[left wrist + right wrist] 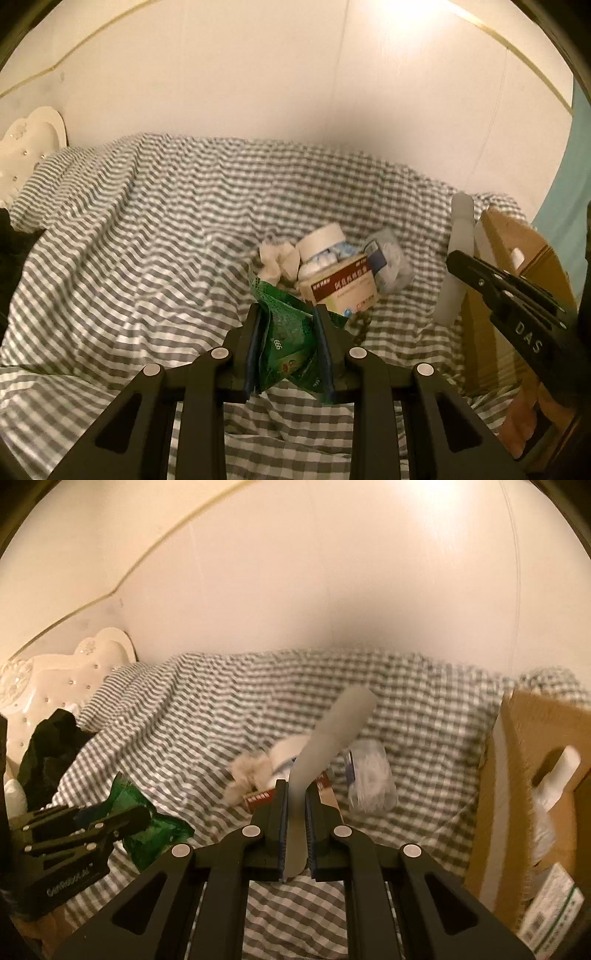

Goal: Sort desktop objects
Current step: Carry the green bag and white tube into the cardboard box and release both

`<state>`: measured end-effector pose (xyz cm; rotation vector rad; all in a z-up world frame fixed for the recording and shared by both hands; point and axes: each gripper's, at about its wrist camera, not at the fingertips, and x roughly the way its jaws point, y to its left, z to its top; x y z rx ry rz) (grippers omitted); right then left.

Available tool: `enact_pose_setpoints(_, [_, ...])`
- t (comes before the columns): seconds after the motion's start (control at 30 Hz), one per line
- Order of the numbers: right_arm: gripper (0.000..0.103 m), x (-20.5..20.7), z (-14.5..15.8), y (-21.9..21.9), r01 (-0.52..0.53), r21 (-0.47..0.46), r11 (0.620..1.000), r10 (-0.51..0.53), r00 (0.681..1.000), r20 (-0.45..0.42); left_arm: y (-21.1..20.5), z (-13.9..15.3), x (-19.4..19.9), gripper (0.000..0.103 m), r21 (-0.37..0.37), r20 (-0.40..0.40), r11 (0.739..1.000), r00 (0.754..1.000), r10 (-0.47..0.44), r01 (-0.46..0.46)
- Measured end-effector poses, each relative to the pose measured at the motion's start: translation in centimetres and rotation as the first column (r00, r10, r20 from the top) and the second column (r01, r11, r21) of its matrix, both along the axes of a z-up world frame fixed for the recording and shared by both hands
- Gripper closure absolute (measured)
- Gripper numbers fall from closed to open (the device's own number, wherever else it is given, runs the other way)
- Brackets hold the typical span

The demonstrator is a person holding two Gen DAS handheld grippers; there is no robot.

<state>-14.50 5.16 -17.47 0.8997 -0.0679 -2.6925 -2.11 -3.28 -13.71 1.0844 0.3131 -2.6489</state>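
In the left wrist view, a white tufted headboard (31, 144) sits at the far left edge, and a bed under a grey-and-white checked sheet (147, 229) fills the middle of the frame. At lower centre the left gripper (288, 332) has its jaws drawn close together on a crumpled green sachet (286, 343), whose top edge pokes up past the fingertips. Just beyond it, a little right of centre, a small heap lies on the sheet: crumpled tissue (275, 260), a white jar (321, 240), a red-and-cream medicine box (341, 286) and a clear container of white bits (389, 260), all touching or overlapping. Further right the right gripper (452, 254) enters from the right edge, pinching a pale flat stick (458, 254) that stands nearly upright in front of a cardboard box (517, 266) at the right edge. In the right wrist view, the headboard and a dark cloth (48, 746) are at the left, with the left gripper and green sachet at lower left. At centre the right gripper's jaws are almost fully closed on the stick, which rises blurred and tilted to the right over the heap. The cardboard box stands at the right edge, holding a white bottle (554, 779) and a printed carton (550, 908).
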Motion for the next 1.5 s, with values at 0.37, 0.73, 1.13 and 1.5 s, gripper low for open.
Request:
enact_pose_setpoints(0.37, [0.095, 5.7, 6.4, 3.1, 0.007, -0.051, 0.999, -0.013, 0.992, -0.123, 2.5, 5.2, 2.0, 0.076, -0.017, -0.09, 1.0, 0.996, 0.008, -0.009])
enact_pose_setpoints(0.73, [0.095, 9.5, 9.4, 9.6, 0.111, -0.066, 0.992, -0.122, 0.971, -0.205, 10.3, 9.8, 0.9, 0.076, -0.057, -0.2, 0.992, 0.973, -0.12, 0.111])
enact_pose_setpoints(1.13, [0.095, 12.7, 10.2, 18.1, 0.217, -0.063, 0.974, -0.226, 0.947, -0.229, 19.0, 11.2, -1.2, 0.076, -0.072, -0.244, 0.97, 0.939, -0.242, 0.231])
enact_pose_setpoints(1.5, [0.094, 14.1, 9.0, 24.0, 0.248, 0.002, 0.969, -0.244, 0.955, -0.171, 27.0, 9.9, -4.7, 0.076, -0.058, -0.212, 0.949, 0.925, -0.316, 0.311])
